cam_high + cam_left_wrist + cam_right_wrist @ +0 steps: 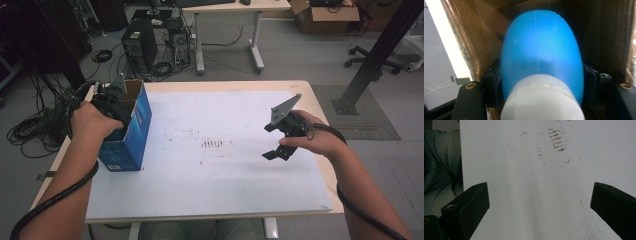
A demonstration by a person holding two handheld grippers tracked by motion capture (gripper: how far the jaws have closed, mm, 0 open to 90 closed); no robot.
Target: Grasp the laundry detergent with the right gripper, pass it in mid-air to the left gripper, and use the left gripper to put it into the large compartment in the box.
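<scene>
- Left claw [111,102] is down inside the open top of a blue box [131,131], at about 9 o'clock on the table in the high view.
- Its grey plate sticks up above the box rim there.
- From the left gripper view, a blue bottle [541,50] with a white cap [541,100] sits right between this claw's two black jaws.
- Brown cardboard walls stand close around the bottle, so it is inside the box.
- Both jaws sit right at the bottle's sides, one at 9 o'clock and one at 3 o'clock of it. I cannot tell if they press on it or just sit beside it.
- Right claw [278,145] hangs over the white table [220,185] at about 3 o'clock in the high view, well apart from the box.
- Its jaws are spread wide, and nothing is between them.
- From the right gripper view, the two black jaws stand far apart, with bare white table top showing in the gap.
- Some small brown marks [557,140] are on the table top at about 12 o'clock in that view. In the high view they lie near the middle of the table.
- The person's left hand [92,120] wraps the left claw beside the box, and the right hand [315,137] holds the right claw.
</scene>
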